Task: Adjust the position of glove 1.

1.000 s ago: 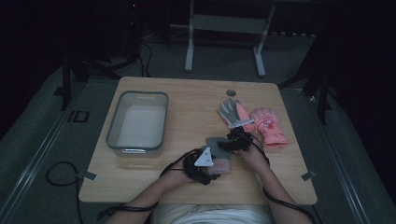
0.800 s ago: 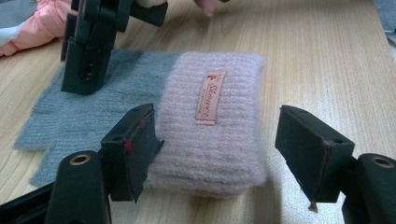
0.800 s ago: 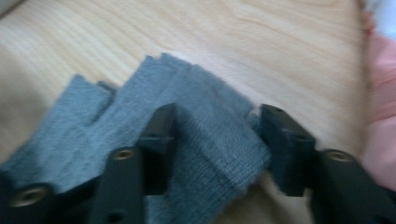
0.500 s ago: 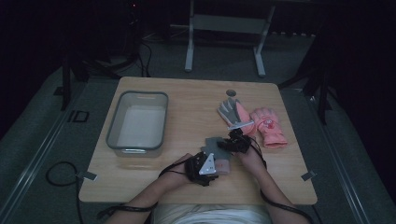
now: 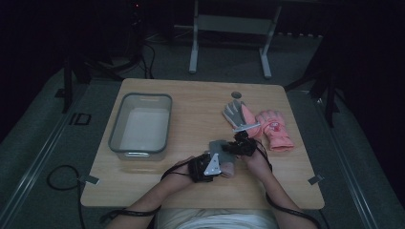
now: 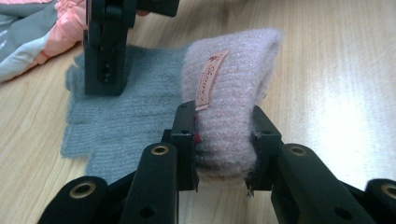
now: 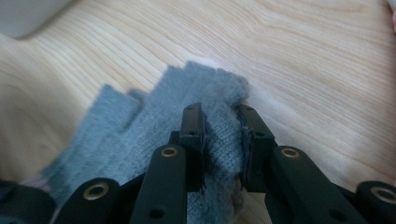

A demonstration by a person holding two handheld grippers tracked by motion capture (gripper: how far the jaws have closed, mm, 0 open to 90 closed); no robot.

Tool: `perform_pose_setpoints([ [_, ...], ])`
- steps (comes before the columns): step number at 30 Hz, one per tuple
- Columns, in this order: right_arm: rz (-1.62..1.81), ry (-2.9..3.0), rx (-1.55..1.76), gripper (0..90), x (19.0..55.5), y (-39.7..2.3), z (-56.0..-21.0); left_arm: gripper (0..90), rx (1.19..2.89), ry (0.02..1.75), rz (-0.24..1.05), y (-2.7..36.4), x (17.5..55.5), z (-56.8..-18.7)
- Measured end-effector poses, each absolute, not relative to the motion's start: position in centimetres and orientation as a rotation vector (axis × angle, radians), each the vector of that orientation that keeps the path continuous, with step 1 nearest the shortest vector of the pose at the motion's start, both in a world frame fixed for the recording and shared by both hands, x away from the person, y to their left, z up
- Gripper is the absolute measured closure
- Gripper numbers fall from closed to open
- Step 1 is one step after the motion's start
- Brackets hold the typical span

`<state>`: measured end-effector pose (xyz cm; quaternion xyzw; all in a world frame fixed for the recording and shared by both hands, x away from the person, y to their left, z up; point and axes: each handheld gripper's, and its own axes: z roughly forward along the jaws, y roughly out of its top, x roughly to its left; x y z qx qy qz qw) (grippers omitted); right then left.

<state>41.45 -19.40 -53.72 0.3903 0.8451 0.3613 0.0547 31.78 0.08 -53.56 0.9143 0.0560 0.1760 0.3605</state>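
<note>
In the high view, a grey bin (image 5: 140,126) sits at the left of the wooden table (image 5: 191,100), nothing in it as far as can be seen. The knit glove (image 5: 220,153), grey at the fingers and pink at the cuff, lies low in the middle of the frame, between the two claws. The left gripper (image 6: 220,156) has just been closing and now pinches the pink cuff (image 6: 233,93), which bulges up between its jaws. The right gripper (image 7: 222,144) has also just been closing; it clamps a fold of the grey finger end (image 7: 154,112), with the fingers fanning to the left in its own view. At the right of the table, a grey glove (image 5: 234,112) and a pink glove (image 5: 274,129) lie untouched. Judging by this, both grips are made, but lifting the knit glove and carrying it off, probably toward the bin, is yet to come.
</note>
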Motion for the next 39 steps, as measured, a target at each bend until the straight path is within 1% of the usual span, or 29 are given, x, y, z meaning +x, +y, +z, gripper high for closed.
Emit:
perform_pose_setpoints([
  [2, 1.143, 2.56, 1.194, 74.9, 41.4, -19.6, -53.2, 69.9, 2.339, 0.162, 0.439, 0.4, 31.8, -53.1],
  [9, 1.222, 2.528, 1.145, 75.0, 41.2, -19.3, -50.5, 70.3, 2.335, 0.158, 0.483, 1.2, 32.0, -51.2],
  [18, 1.289, 2.517, 1.056, 74.9, 41.3, -18.2, -47.6, 70.4, 2.338, 0.162, 0.501, 2.8, 32.3, -49.2],
  [39, 1.373, 2.504, 0.887, 74.9, 42.4, -13.0, -42.4, 70.5, 2.379, 0.234, 0.582, 7.9, 33.4, -44.5],
])
